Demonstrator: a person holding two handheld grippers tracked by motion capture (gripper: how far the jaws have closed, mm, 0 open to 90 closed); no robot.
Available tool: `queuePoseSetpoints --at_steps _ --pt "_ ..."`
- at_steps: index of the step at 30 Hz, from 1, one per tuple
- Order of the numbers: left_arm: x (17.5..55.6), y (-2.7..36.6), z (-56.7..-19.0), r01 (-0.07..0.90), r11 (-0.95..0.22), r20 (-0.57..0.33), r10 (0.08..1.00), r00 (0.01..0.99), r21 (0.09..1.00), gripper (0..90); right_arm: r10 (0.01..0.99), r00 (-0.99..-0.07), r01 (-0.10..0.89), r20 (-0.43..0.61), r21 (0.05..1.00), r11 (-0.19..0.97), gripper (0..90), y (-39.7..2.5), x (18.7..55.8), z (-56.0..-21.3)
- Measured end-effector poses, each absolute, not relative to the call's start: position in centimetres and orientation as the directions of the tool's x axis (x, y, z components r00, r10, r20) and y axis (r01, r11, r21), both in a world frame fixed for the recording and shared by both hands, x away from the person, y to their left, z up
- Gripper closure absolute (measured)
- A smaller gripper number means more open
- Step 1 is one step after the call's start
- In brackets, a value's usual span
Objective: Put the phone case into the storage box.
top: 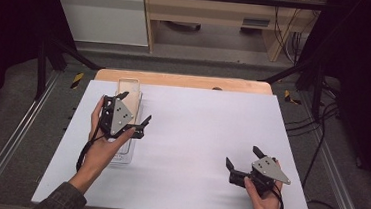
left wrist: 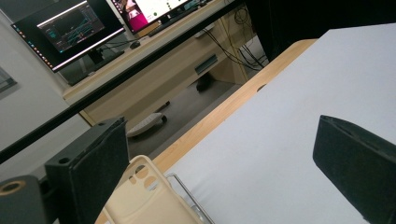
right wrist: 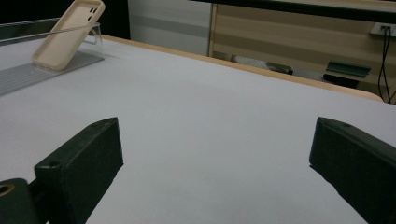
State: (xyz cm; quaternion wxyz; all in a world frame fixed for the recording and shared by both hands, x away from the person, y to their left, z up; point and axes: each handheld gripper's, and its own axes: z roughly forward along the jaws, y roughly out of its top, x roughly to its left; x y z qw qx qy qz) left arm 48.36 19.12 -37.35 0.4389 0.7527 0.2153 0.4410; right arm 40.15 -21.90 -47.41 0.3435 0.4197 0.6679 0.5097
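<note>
Left gripper (top: 132,111) hovered, jaws wide apart, over a beige phone case (right wrist: 67,33) leaning in the clear tray (top: 130,156).
Case looked light and bendable; better pinch its long edges. Right gripper (top: 243,161) rested spread.

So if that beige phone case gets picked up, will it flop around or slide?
The phone case looks thin and hollow, so probably light and a bit bendy. It leans tilted against the clear tray wall, so a nudge might tip it flat. The left hand-held gripper is open above it.
</note>
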Motion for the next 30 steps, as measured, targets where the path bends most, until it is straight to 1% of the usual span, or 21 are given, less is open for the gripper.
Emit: queuePoseSetpoints --at_steps 11,26,30 --pt "47.2 20.5 -37.0 -0.085 -0.481 0.449 0.722 0.527 0.872 3.1 0.910 -0.413 0.213 -0.033 0.968 0.132 2.7 -21.8 40.2 -47.4" --pt "46.1 22.1 -36.8 -0.105 -0.456 0.439 0.732 0.521 0.884 1.8 0.908 -0.417 0.196 -0.051 0.970 0.145 2.7 -21.8 40.1 -47.4" --pt "45.6 22.3 -36.6 -0.123 -0.452 0.444 0.725 0.527 0.884 1.8 0.907 -0.419 0.195 -0.050 0.970 0.143 2.7 -21.7 40.1 -47.4"
